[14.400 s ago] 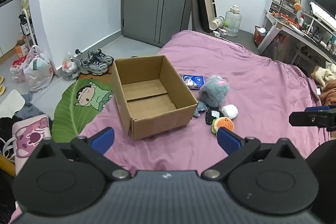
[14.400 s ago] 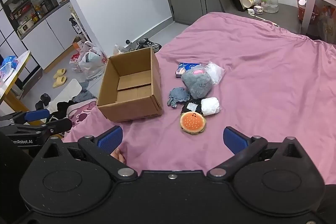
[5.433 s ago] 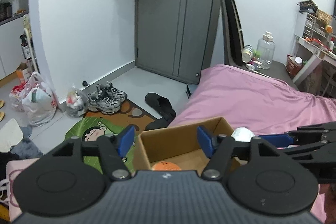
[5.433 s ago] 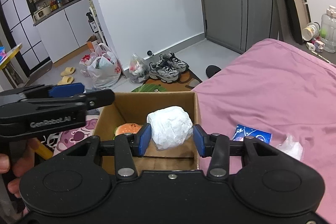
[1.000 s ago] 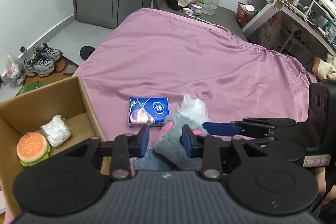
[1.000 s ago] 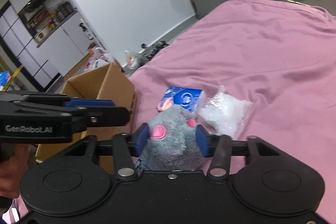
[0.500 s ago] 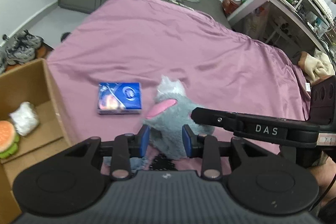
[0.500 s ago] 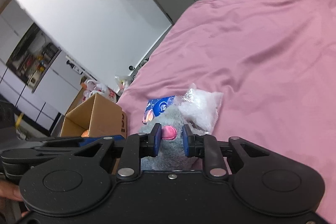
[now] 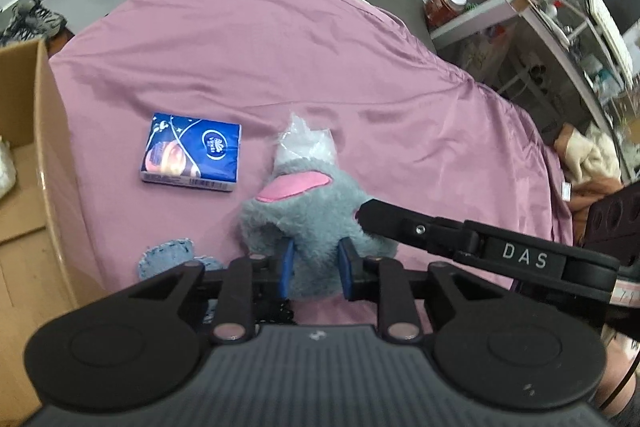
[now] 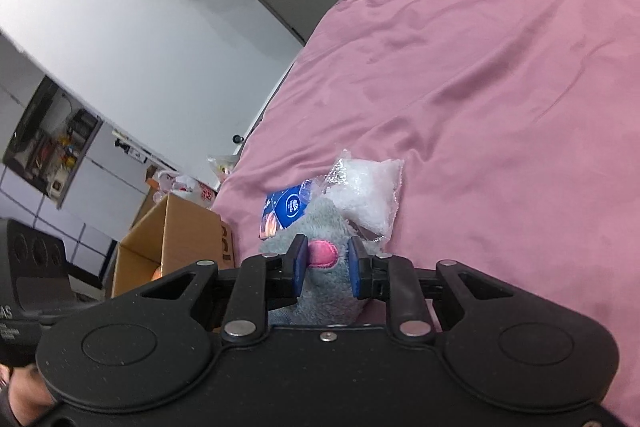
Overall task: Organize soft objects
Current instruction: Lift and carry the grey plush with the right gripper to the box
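Plush toy: the grey plush toy (image 9: 308, 223) with pink ears lies on the bed (image 9: 280, 39), just beside the cardboard box (image 9: 28, 163) (its open top faces up).
How it handles: it looks light and very soft, so I judge it bends and sags when you lift it; the fur gives a good hold, not slippery, and nothing in it can break.
Where to hold: take the thick body, not an ear only, because a thin ear may slip out.
Left hand-held gripper (image 9: 314, 269): its jaws have just been closing, and they now pinch the lower grey body of the toy.
Right hand-held gripper (image 10: 327, 265): it pinches the toy at the top, with the pink ear between the blue pads (image 10: 300, 265).
Other things: a blue tissue pack (image 9: 192, 153), a clear plastic bag (image 10: 366, 193) touching the toy, and a small denim piece (image 9: 170, 259) lie near.
Surface: the pink sheet is smooth with wrinkles and soft below, so do not press down hard on it.
Room: a desk with shelves (image 9: 560, 11) stands to the far side of the bed, and shoes (image 9: 32, 19) lie on the floor.
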Available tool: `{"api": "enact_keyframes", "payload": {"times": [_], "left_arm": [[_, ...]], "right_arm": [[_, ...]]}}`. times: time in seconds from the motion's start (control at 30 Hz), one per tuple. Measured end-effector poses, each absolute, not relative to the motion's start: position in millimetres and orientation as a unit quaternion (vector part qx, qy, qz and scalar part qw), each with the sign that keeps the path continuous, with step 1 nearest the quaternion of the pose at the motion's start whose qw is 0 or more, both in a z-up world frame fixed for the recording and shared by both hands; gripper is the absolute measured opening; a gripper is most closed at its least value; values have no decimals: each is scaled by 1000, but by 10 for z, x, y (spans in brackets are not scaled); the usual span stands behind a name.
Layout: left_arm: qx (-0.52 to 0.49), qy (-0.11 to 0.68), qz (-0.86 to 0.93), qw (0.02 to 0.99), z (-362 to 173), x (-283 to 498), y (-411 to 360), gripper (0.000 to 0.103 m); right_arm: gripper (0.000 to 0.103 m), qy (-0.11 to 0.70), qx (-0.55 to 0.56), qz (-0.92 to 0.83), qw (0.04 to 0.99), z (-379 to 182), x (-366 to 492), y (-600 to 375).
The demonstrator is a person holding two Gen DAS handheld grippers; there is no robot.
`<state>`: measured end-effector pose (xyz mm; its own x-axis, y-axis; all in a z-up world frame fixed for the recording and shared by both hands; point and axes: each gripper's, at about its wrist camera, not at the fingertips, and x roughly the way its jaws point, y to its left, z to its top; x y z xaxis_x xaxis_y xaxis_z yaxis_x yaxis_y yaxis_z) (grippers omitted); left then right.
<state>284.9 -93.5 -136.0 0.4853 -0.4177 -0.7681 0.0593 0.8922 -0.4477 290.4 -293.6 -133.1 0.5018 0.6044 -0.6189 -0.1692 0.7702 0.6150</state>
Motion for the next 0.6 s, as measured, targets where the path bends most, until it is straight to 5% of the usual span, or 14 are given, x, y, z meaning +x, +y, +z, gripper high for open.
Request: {"api": "enact_keyframes", "payload": {"times": [0.6], "left_arm": [[-303,441,-143,833,-1295,2801,-746,24]], "right_arm": [[21,435,303,231,816,-1226,2841,-3035]]}}
